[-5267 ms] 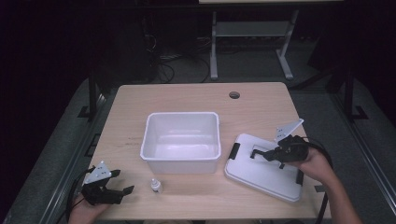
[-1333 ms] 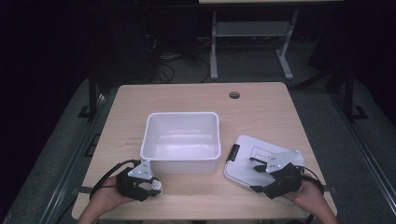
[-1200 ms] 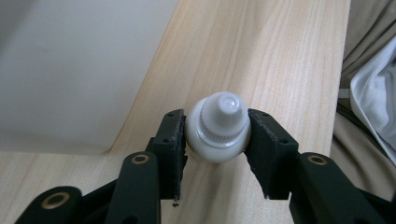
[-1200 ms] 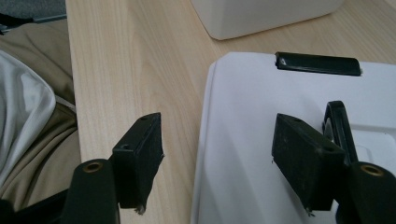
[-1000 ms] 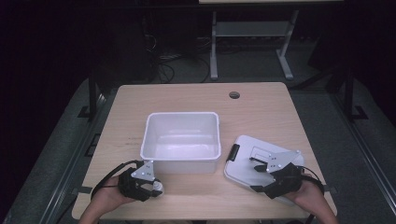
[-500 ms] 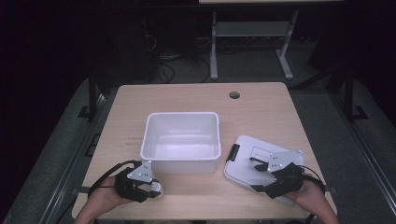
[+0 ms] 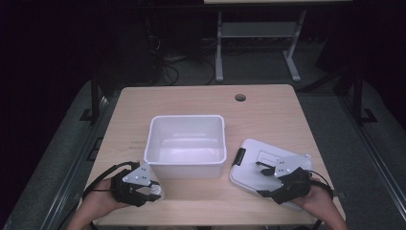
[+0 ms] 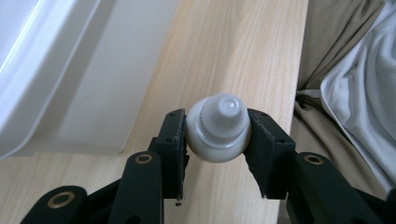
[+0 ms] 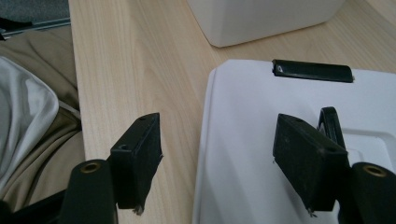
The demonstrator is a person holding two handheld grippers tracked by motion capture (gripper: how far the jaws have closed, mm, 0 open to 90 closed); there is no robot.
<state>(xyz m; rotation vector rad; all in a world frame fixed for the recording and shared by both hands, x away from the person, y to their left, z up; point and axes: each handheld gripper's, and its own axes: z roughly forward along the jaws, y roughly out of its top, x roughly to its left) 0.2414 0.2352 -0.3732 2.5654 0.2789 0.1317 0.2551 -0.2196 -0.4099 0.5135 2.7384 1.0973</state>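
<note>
My left gripper [image 8: 217, 140] is shut on a small white bottle [image 8: 218, 128] with a ribbed cap, held just above the wooden table near its front edge. In the high view that left gripper [image 7: 146, 191] sits at the front left with the small white bottle [image 7: 156, 191] at its tip, close to the front left corner of the white bin [image 7: 187, 143]. My right gripper [image 9: 217, 161] stands open over the near edge of the white lid [image 9: 280, 140], one jaw above the wood, the other above the lid. From above, the right gripper [image 7: 273, 184] rests on the white lid [image 7: 261, 163] at the front right.
The white bin is empty and stands mid-table. The lid carries a black latch [image 7: 238, 156] on its left side. A round cable hole [image 7: 240, 97] lies at the table's back. Clothing of the person [image 8: 355, 93] lies past the front edge. Dark floor surrounds the wooden table [image 7: 268, 110].
The left gripper has risen slightly with the small white bottle in its jaws. The right gripper has stayed over the lid.
</note>
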